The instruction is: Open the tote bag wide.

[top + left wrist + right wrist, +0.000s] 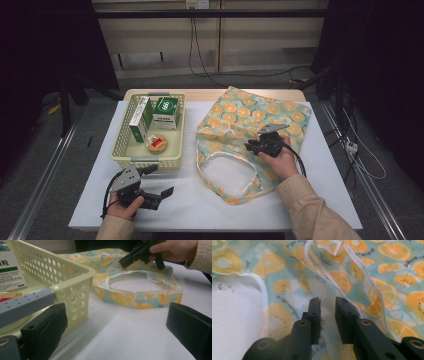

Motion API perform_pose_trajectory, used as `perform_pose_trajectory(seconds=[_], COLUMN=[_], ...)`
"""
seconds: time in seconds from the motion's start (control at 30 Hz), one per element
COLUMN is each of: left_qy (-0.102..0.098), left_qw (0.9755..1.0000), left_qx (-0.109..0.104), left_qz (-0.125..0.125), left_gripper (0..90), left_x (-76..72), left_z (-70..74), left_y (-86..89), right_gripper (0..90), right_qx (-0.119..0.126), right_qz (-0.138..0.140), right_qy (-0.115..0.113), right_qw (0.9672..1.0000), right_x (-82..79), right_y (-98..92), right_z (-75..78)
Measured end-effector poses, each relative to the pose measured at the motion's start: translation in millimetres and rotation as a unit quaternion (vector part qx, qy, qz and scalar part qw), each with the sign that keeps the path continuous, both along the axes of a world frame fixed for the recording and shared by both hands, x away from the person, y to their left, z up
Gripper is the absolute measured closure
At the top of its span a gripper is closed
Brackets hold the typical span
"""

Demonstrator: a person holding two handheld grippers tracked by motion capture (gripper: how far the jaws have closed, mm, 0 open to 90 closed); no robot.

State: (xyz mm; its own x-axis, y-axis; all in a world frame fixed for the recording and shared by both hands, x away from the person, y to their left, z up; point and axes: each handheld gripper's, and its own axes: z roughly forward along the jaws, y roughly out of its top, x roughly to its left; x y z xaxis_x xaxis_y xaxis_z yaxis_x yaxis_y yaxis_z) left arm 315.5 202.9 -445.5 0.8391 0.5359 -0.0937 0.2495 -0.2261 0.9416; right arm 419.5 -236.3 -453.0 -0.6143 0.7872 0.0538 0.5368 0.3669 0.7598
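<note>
A pale yellow plastic basket [148, 156] with punched holes sits on the desk's [310, 200] left half, holding green-and-white boxes [166, 112]. To its right lies a soft cloth bag [235, 117] printed with orange slices, mouth open. The right gripper [255, 146] rests on it, fingers [315, 315] slightly parted over a fold. The left gripper's [160, 180] fingers [45, 332] are spread wide.

A basket [148, 157] is being kept on the left half of the table [300, 200], with two boxes [166, 112] standing at its back and a small round tin [156, 142] lying before them. A cloth bag [250, 120] is being spread out to its right.
</note>
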Motion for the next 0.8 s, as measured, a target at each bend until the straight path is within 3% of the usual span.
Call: perform_pose_trajectory(seconds=[0.07,0.17,0.23,0.57,0.8], left_qy=[0.007,0.006,0.0,0.003,0.005], left_qw=[1.0,0.9999,1.0,1.0,0.9999], left_qx=[-0.006,-0.006,-0.001,-0.008,-0.008], left_qz=[0.004,0.005,0.003,0.004,0.005], left_gripper=[3.2,3.2,3.2,3.2,3.2], left_x=[-0.1,0.5,0.9,-0.4,-0.3], left_z=[-0.7,-1.0,-0.1,0.3,0.0], left_y=[0.6,2.1,2.8,2.5,2.5], right_gripper=[67.0,58.7,58.3,87.5,90.0], right_qx=[0.009,-0.02,-0.025,-0.038,-0.041], right_qz=[0.003,0.007,0.009,0.001,-0.007], right_qy=[0.01,0.014,0.007,-0.005,0.004], right_qw=[0.9999,0.9997,0.9996,0.9993,0.9991], right_x=[1.9,1.3,0.7,5.8,8.0], right_y=[-0.3,4.2,5.8,-0.9,0.8], right_z=[-4.0,-7.0,-8.0,-8.9,-6.7])
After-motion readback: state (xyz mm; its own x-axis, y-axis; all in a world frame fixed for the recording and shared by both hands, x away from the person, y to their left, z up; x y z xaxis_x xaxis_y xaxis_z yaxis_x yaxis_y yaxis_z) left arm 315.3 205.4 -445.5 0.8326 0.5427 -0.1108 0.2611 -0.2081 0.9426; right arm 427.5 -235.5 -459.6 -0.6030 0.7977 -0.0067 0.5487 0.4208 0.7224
